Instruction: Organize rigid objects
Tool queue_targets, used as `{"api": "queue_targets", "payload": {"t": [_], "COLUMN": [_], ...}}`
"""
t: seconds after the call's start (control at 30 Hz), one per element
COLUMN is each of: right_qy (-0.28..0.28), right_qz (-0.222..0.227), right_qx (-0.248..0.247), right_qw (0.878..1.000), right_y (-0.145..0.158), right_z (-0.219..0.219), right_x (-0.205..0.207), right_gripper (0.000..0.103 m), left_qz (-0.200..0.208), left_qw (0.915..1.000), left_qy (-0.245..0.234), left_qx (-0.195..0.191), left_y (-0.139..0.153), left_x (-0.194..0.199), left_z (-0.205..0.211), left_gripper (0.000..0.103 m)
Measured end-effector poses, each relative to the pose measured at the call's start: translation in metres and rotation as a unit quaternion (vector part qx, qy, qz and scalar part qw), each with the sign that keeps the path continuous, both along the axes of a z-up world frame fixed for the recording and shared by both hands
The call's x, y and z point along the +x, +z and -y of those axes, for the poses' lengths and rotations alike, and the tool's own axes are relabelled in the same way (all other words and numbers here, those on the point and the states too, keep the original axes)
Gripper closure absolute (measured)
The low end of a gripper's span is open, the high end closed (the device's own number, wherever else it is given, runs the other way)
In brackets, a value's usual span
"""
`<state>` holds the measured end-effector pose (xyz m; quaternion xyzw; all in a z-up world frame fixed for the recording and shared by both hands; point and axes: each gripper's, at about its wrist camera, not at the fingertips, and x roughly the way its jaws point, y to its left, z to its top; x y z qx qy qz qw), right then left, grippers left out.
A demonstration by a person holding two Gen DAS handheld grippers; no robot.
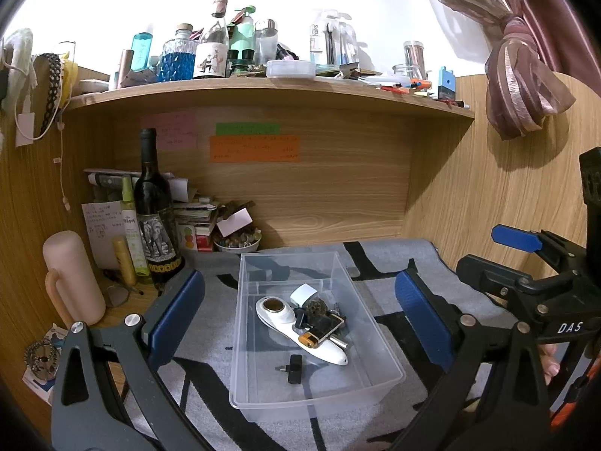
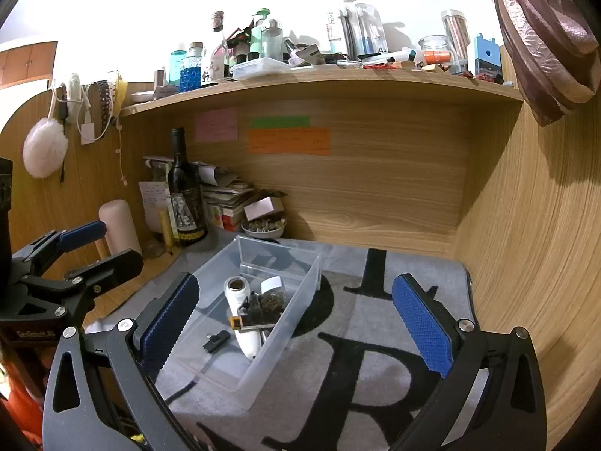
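A clear plastic bin (image 1: 379, 342) (image 2: 300, 282) sits on the grey mat. In it lie a white handheld device (image 1: 289, 319) (image 2: 240, 300), a lighter (image 1: 319, 336) (image 2: 244, 321), a small black adapter (image 1: 295, 368) (image 2: 217, 340), a white cap (image 1: 305, 294) and a dark round piece (image 1: 316, 307). My left gripper (image 1: 300, 315) is open and empty, its blue pads on either side of the bin. My right gripper (image 2: 296, 327) is open and empty above the bin's right side; it also shows in the left wrist view (image 1: 488, 251).
A wine bottle (image 1: 154, 210), a pink cylinder (image 1: 71, 274), stacked papers and a small bowl (image 1: 237, 245) crowd the back left. A shelf (image 1: 263, 88) above holds several bottles. Wooden walls enclose the desk; a curtain (image 1: 526, 75) hangs right.
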<state>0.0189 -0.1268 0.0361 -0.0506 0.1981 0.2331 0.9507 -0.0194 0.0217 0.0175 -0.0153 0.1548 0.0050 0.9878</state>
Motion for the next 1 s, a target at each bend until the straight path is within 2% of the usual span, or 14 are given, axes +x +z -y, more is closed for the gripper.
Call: {"api": "queue_targets", "payload": {"t": [1.0], "right_qy": [-0.002], "right_qz": [-0.005], "right_qx": [-0.001], "right_qw": [1.000], "right_y": [-0.002], "right_z": [0.002], "right_x": [0.006], "right_gripper": [0.000], "left_qz": [-0.014], "left_qw": [0.9998], "left_qy": [-0.011], "left_qx": [-0.011], "left_y": [-0.011], "left_x": [0.009], "left_z": [-0.004], "left_gripper": [0.000]}}
